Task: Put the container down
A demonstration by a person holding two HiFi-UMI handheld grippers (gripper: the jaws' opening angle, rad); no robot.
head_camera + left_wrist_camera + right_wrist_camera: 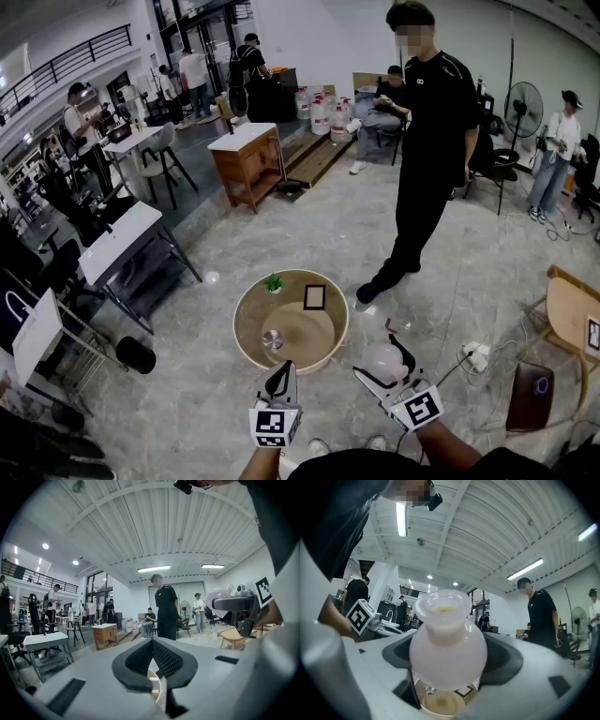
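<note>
**Now: vase in your right gripper, table ahead and to the left**

Your right gripper (386, 367) has its jaws spread wide round the belly of the pale pink, round-bodied frosted vase (447, 641), with a pad pressing on either side. The vase hangs in the air just off the near right edge of the round wooden table (246, 323). Its neck stands up across the jaws, mouth on top. The set-down spot therefore lies forward and to your left, likely the bare centre. Your left gripper (280, 373) is closed on nothing and sits nearer the table.
</note>
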